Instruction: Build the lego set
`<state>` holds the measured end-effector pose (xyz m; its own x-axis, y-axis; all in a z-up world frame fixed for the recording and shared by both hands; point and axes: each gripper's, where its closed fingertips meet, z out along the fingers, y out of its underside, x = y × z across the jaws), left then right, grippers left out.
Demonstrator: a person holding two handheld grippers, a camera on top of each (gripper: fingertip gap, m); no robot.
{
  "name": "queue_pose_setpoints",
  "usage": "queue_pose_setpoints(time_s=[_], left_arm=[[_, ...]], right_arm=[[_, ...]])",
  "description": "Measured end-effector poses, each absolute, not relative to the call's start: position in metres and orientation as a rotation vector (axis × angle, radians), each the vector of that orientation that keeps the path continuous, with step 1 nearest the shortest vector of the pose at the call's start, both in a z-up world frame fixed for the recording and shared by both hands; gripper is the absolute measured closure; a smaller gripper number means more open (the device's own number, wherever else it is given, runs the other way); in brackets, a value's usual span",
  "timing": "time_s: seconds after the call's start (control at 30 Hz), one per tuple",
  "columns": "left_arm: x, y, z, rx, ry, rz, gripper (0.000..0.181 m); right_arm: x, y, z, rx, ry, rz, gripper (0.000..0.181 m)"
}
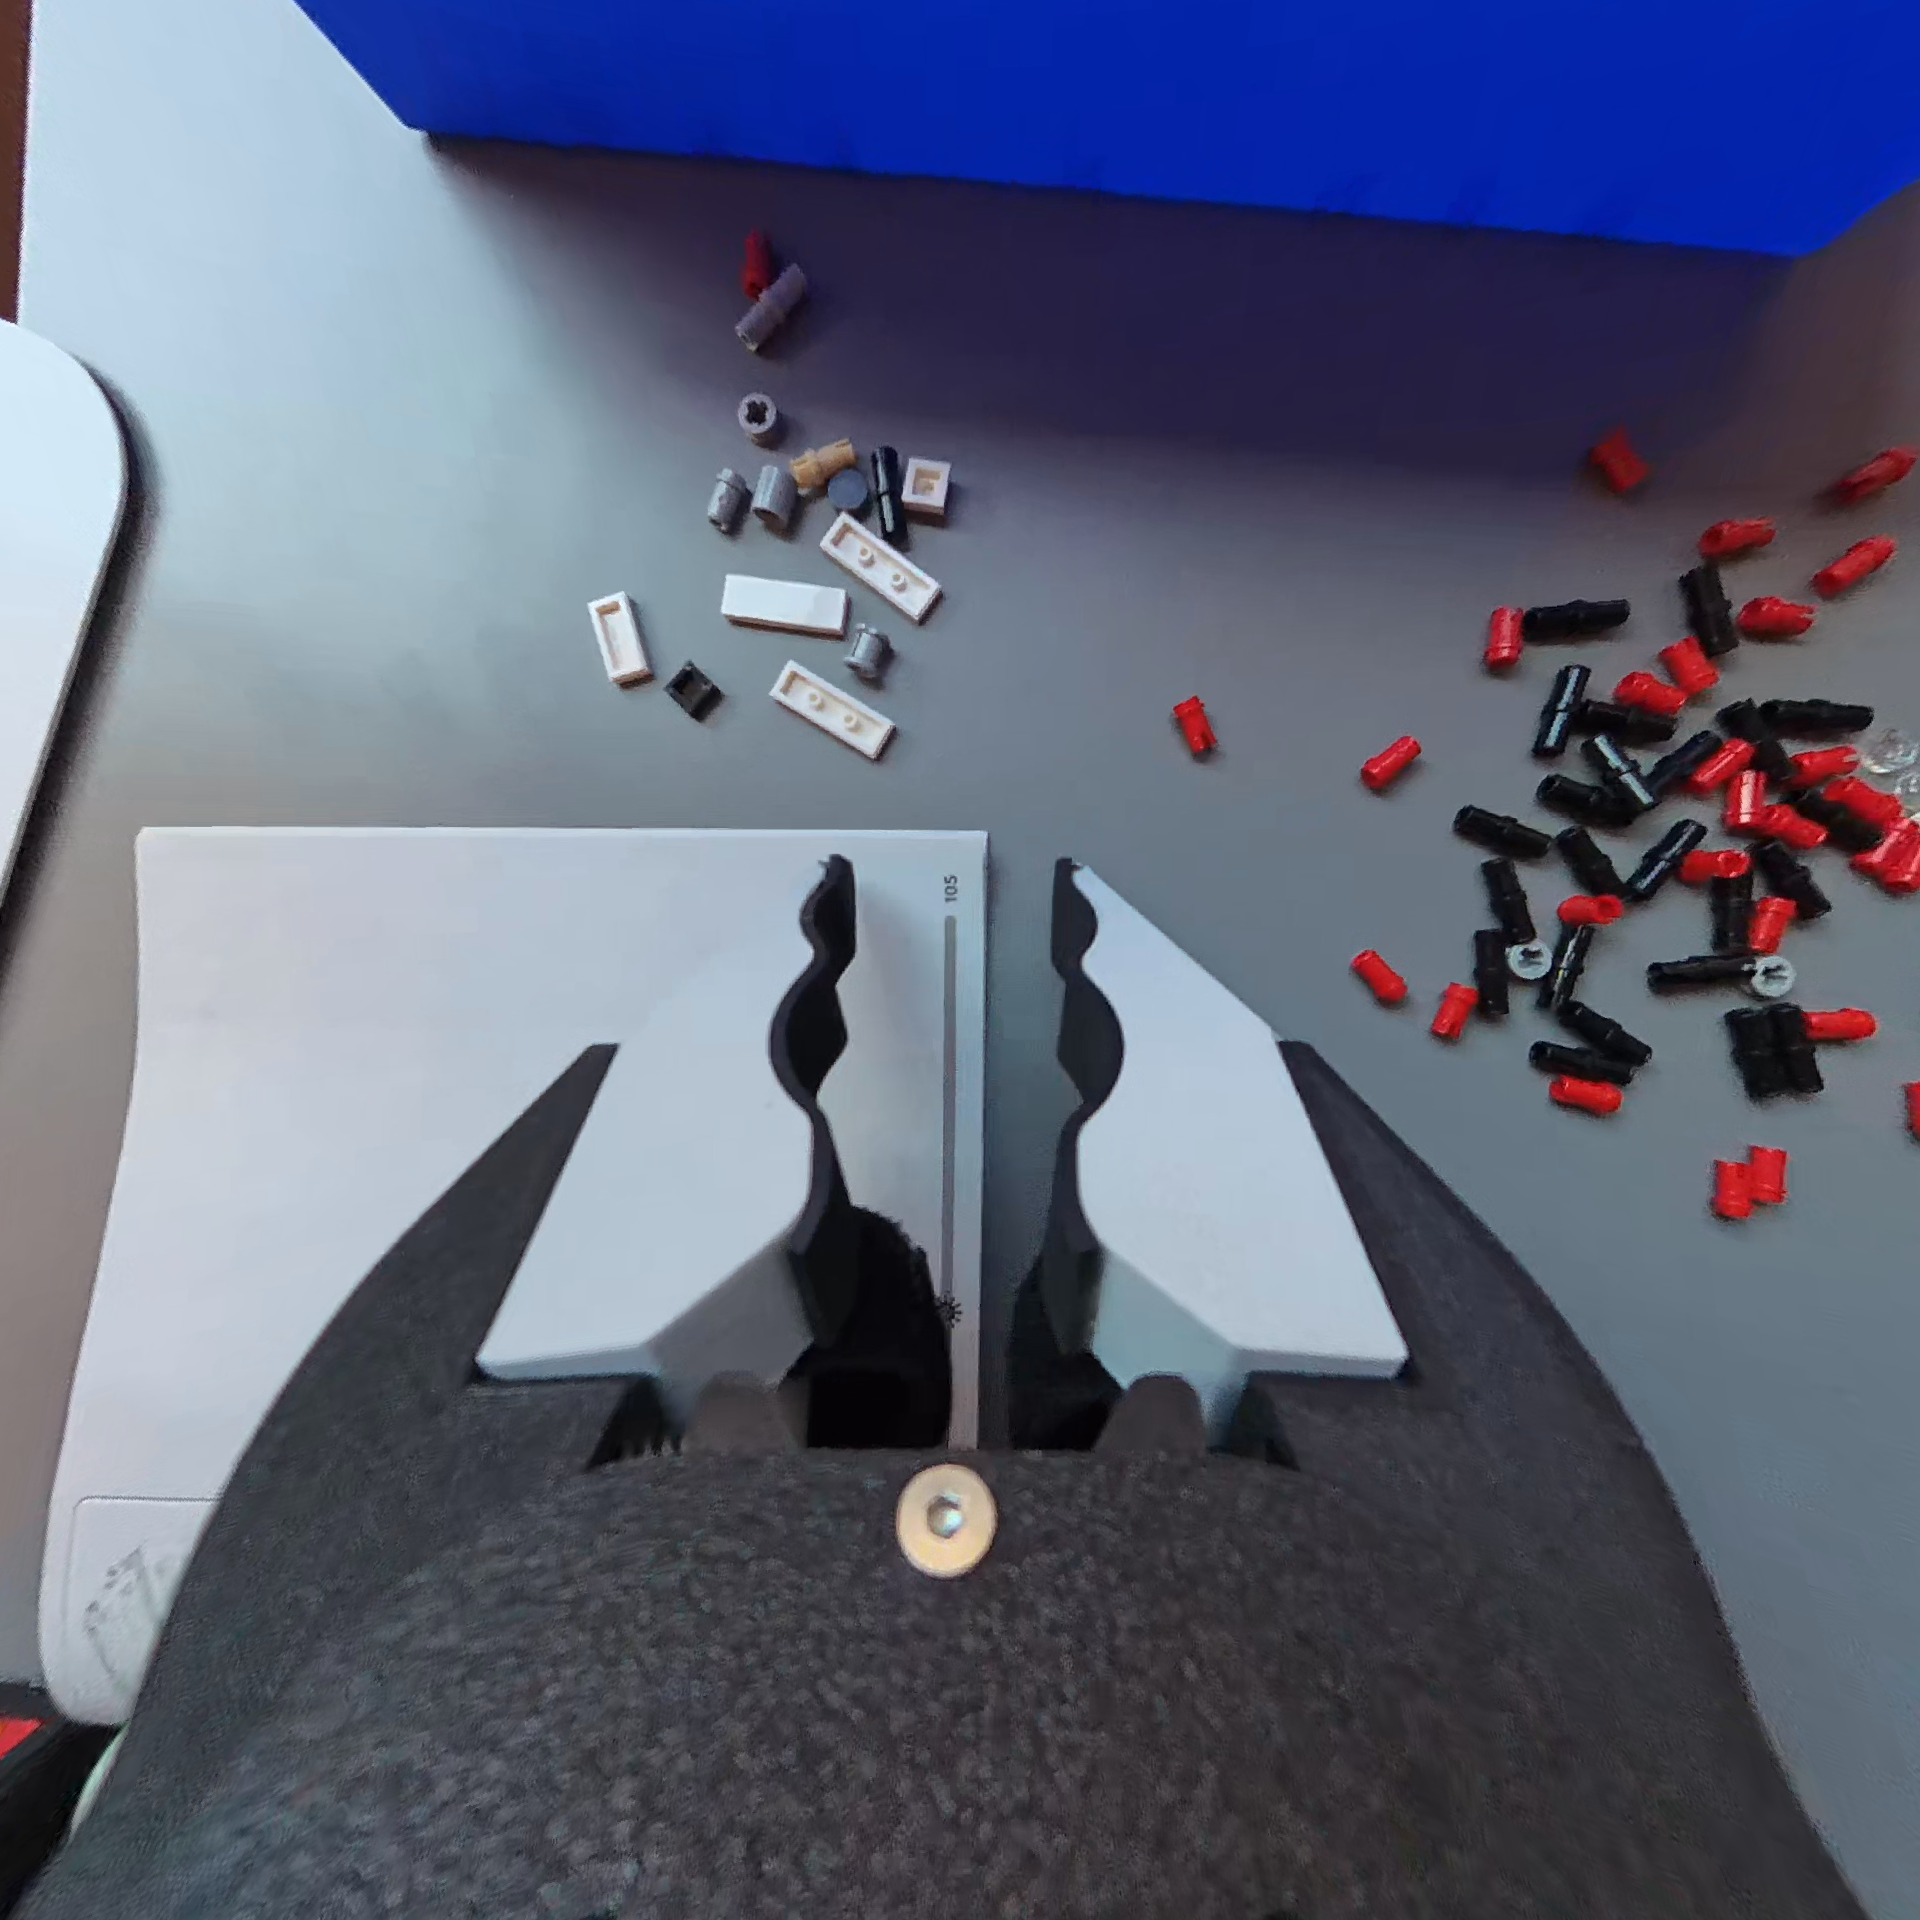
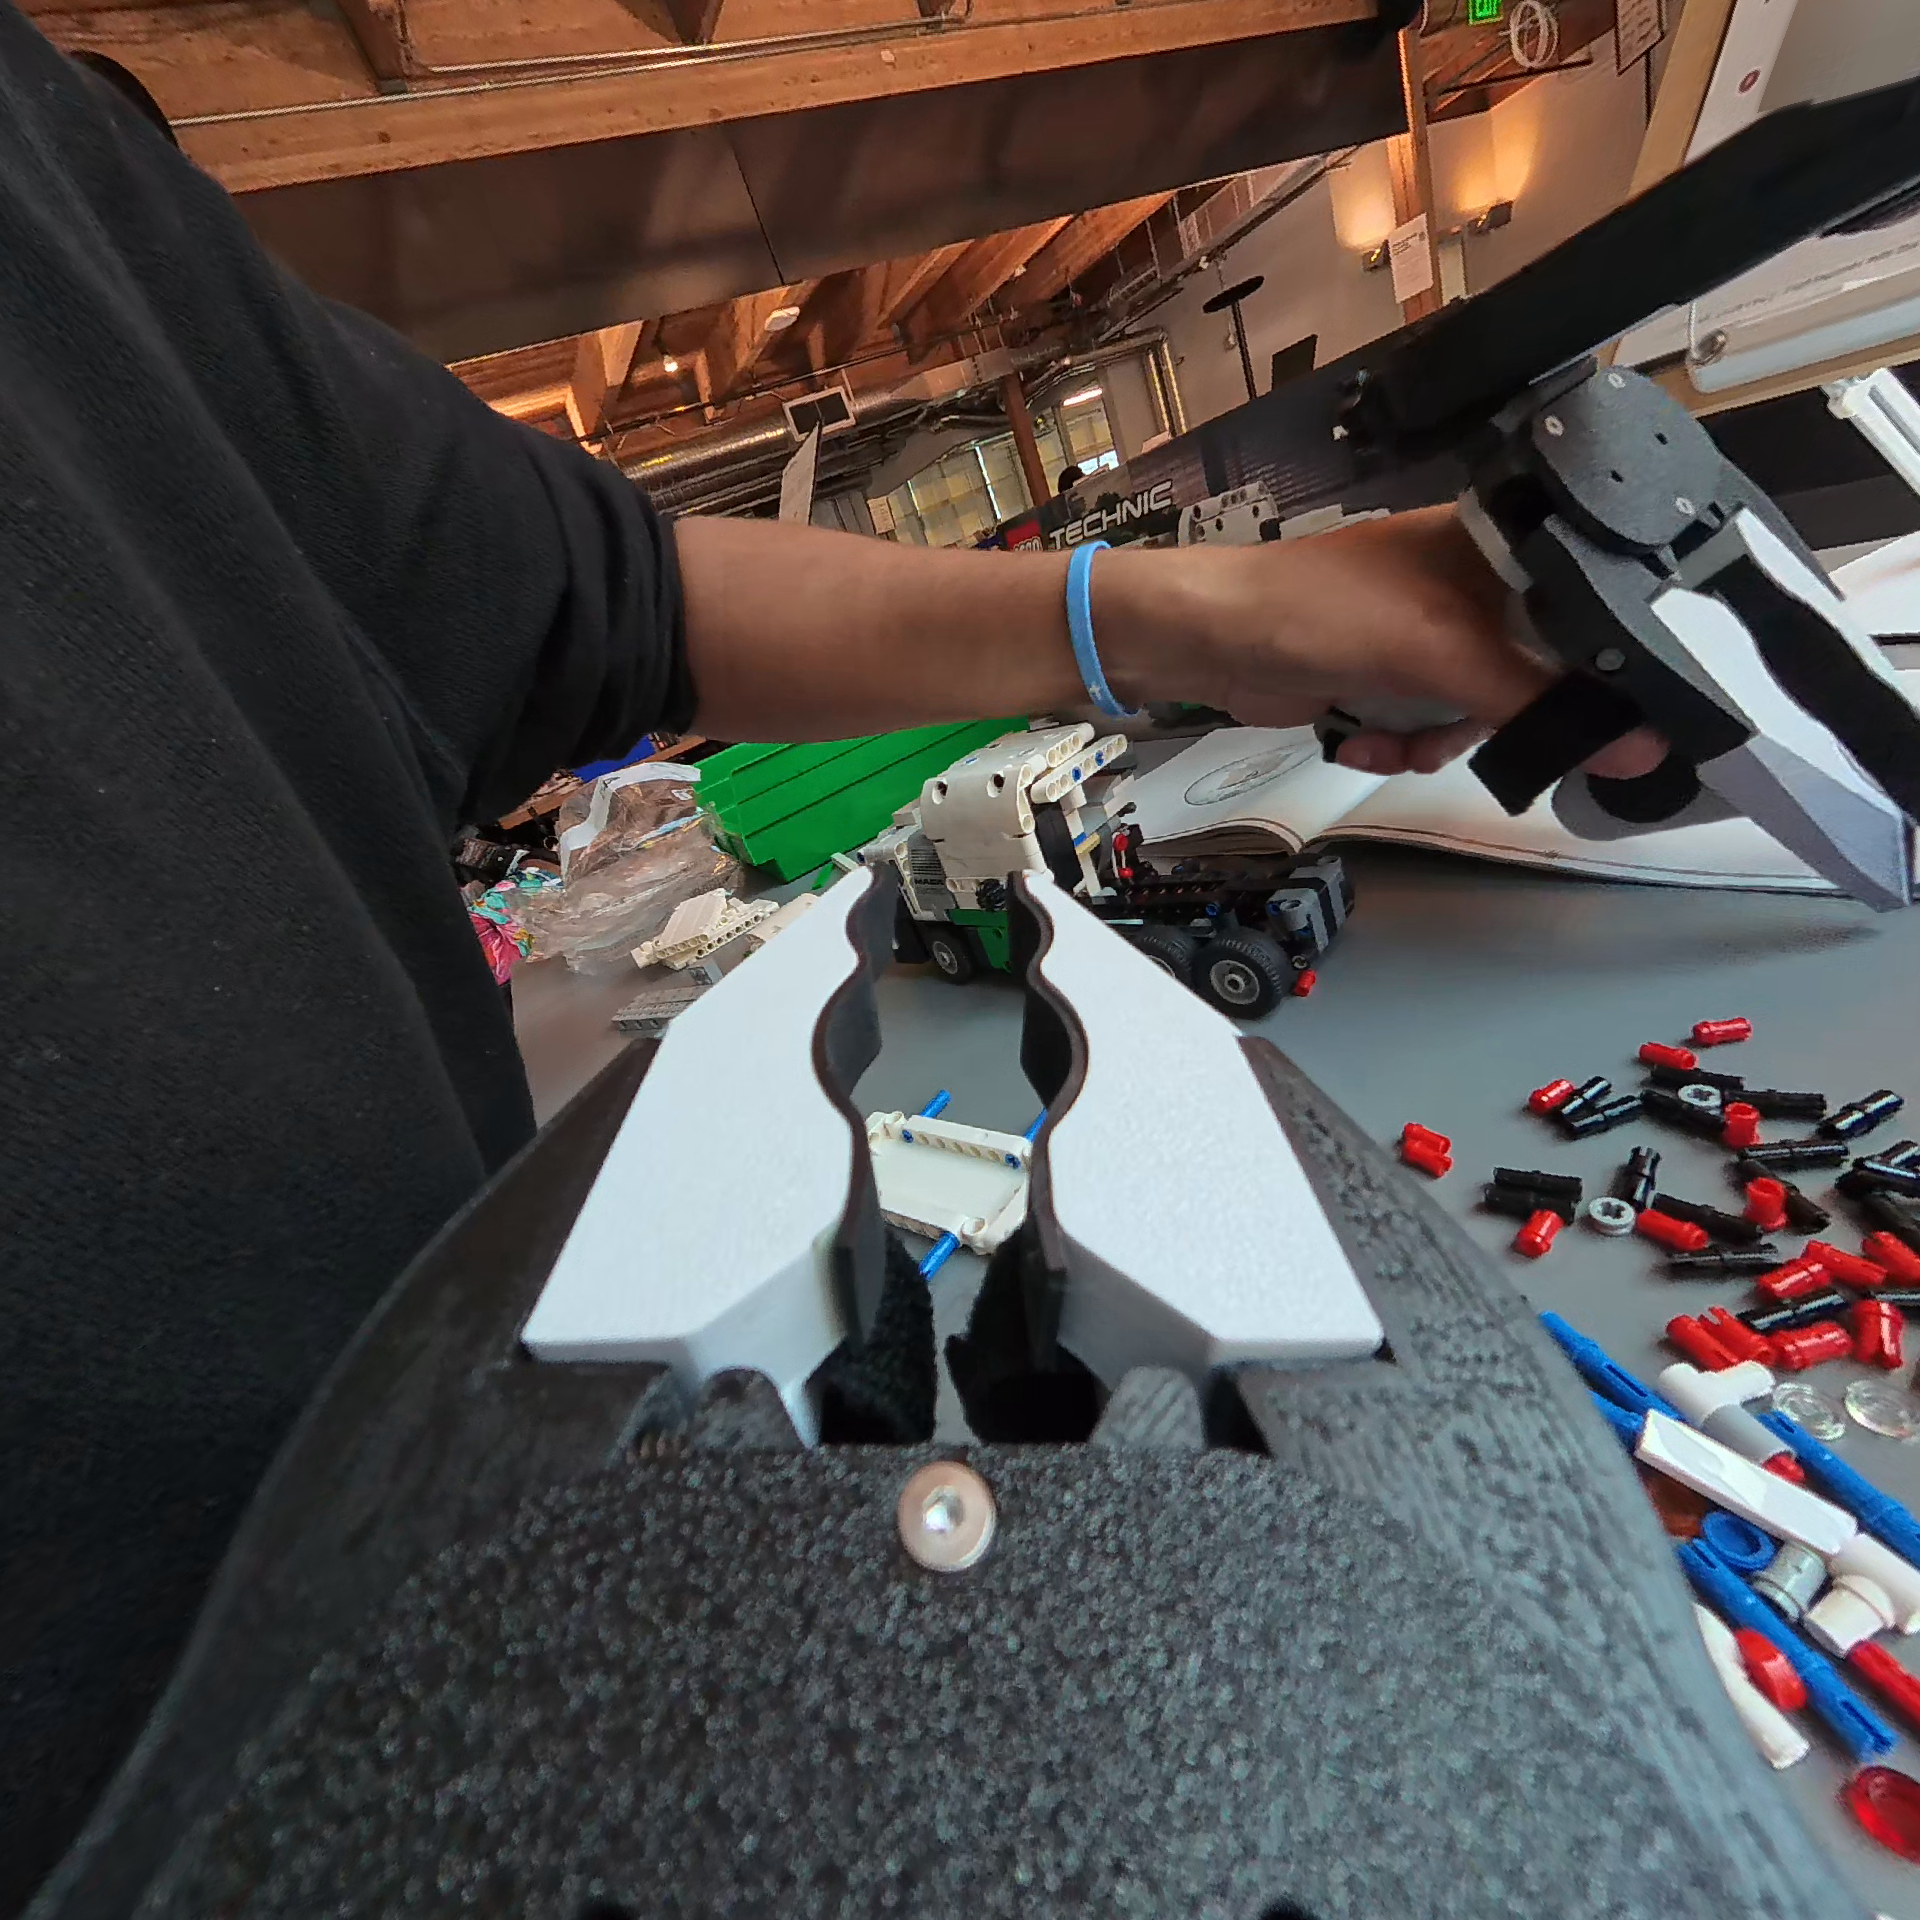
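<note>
Truck (image 2: 1122, 894) lies lengthwise left-right, cab left; both grippers' jaws apart, empty.

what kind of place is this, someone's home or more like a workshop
Probably a shared workshop or loft-style workspace: exposed timber ceiling beams, ventilation ducts, and a grey worktable holding a half-built lego truck.

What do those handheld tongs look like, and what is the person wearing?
Each of the tongs has a rough black body, a silver screw at its centre and two white fingers lined with wavy black pads: left tongs, right tongs. The person wears a black sleeve and a light blue wristband.
</note>
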<state>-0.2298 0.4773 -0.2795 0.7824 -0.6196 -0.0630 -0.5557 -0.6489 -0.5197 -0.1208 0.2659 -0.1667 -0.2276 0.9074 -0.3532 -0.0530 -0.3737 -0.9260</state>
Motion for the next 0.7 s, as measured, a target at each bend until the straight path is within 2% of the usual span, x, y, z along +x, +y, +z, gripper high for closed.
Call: queue_pose_setpoints(time_s=[0.2, 0.37, 0.7], left_arm=[[-0.234, 0.486, -0.281, -2.427, 0.895, -0.055, 0.156], [-0.23, 0.482, -0.279, -2.422, 0.93, -0.08, 0.18], [-0.234, 0.483, -0.259, -2.395, 0.801, -0.173, 0.181]], right_arm=[[-0.12, 0.266, -0.166, -1.288, -1.089, 1.698, 0.161], [-0.12, 0.266, -0.166, -1.291, -1.088, 1.712, 0.161], [-0.119, 0.265, -0.166, -1.286, -1.091, 1.708, 0.161]])
